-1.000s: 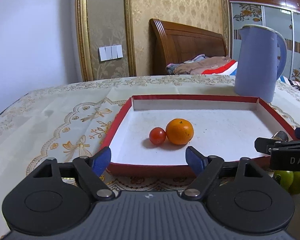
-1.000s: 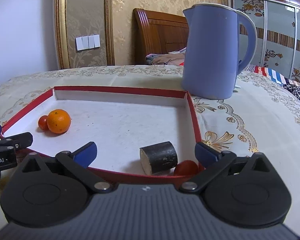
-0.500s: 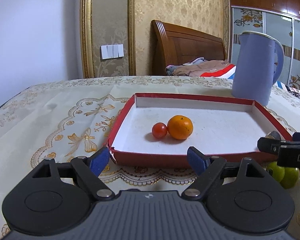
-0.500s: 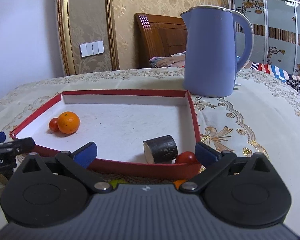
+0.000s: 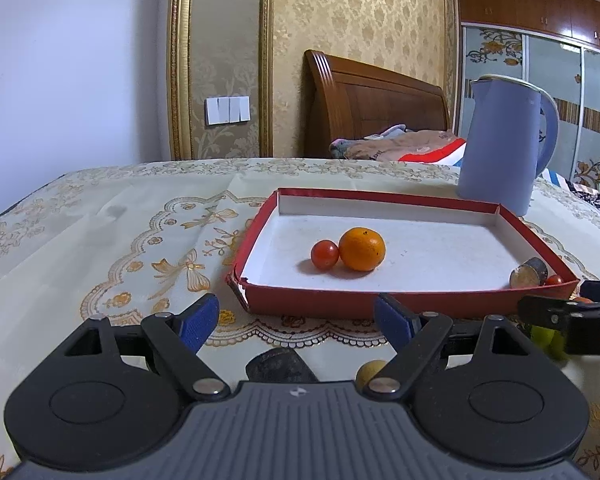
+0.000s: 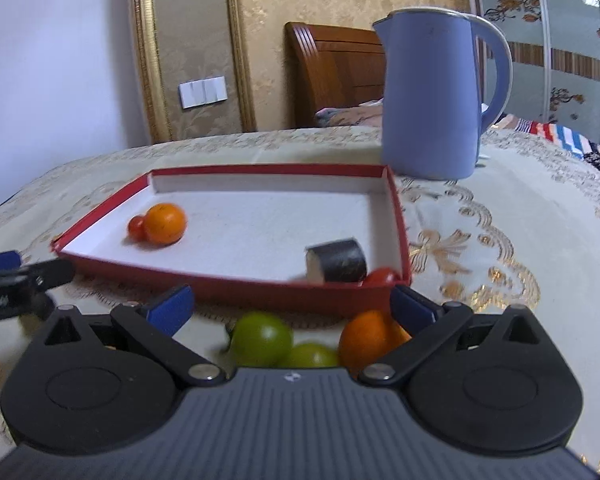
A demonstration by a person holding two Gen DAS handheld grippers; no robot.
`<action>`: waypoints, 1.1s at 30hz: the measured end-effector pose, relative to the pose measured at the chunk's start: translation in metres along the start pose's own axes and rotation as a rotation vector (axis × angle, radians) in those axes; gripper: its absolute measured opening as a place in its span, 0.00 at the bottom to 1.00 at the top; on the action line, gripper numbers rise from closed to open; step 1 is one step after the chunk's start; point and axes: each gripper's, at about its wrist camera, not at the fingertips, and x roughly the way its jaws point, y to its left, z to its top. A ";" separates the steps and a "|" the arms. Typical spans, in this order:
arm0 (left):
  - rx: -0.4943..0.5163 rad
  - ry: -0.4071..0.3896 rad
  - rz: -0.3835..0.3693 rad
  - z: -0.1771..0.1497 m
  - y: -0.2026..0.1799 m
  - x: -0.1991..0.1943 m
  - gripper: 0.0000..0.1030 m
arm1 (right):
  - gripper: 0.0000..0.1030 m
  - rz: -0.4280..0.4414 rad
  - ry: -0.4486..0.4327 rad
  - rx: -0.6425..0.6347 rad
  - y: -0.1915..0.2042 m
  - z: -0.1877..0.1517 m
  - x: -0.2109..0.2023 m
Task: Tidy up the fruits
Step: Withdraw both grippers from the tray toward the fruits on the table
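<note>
The red tray (image 6: 236,284) is sitting on the table (image 5: 100,216), which is covered with a cream cloth patterned in gold. Inside the tray, an orange (image 5: 361,249) is lying toward its left side with a small red tomato (image 5: 324,254) touching it on the left. In the tray's near right corner, a dark cylindrical piece (image 6: 336,266) with a pale cut end is lying on its side, and a second red tomato (image 6: 381,276) is resting against it, tucked into that corner.

Outside the tray, just in front of its near wall, 2 green fruits (image 6: 262,338) are lying side by side next to another orange fruit (image 6: 366,338). Further left along that wall, a dark rounded object (image 5: 280,366) and a small yellowish fruit (image 5: 370,370) are showing, both partly hidden.

The left gripper (image 5: 296,322) is hovering in front of the tray's near left corner, its jaws standing spread and holding nothing. The right gripper (image 6: 292,310) is hovering in front of the tray's near right part, above the green and orange fruits, its jaws also spread wide and pinching nothing.

A blue kettle (image 6: 432,96) is standing behind the tray's far right corner.
</note>
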 end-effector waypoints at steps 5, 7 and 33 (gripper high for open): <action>0.009 -0.005 -0.005 -0.007 0.004 -0.010 0.82 | 1.00 0.017 -0.010 0.032 -0.007 -0.005 -0.008; 0.005 -0.015 -0.008 -0.013 0.010 -0.017 0.83 | 1.00 0.027 -0.016 0.059 -0.012 -0.007 -0.011; -0.169 0.030 -0.032 -0.022 0.042 -0.019 0.90 | 1.00 -0.012 0.031 0.228 -0.051 -0.031 -0.038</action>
